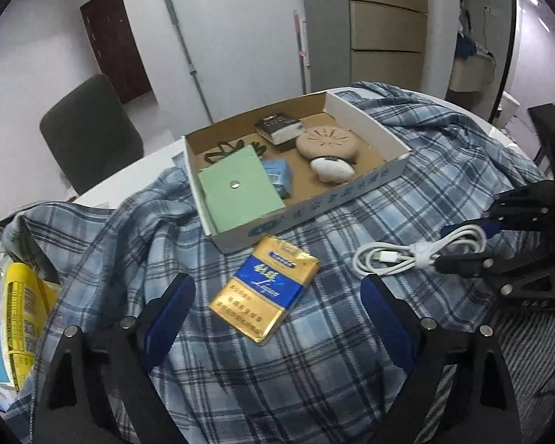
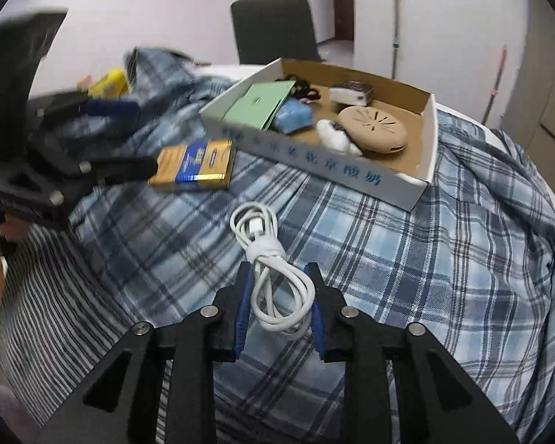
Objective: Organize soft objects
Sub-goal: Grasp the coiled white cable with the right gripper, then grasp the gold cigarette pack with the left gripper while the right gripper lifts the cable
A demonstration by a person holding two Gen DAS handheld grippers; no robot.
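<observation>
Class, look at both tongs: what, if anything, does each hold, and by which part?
The right tongs grip the white cable by one looped end. The left tongs stand open over the cigarette pack, holding nothing.

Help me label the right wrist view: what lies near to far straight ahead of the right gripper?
right gripper → white cable → cardboard tray → tan round case → dark chair

A coiled white cable (image 2: 277, 270), bound at its middle by a white strap, lay on the plaid cloth (image 2: 425, 259) just before the cardboard tray (image 2: 421, 181).
</observation>
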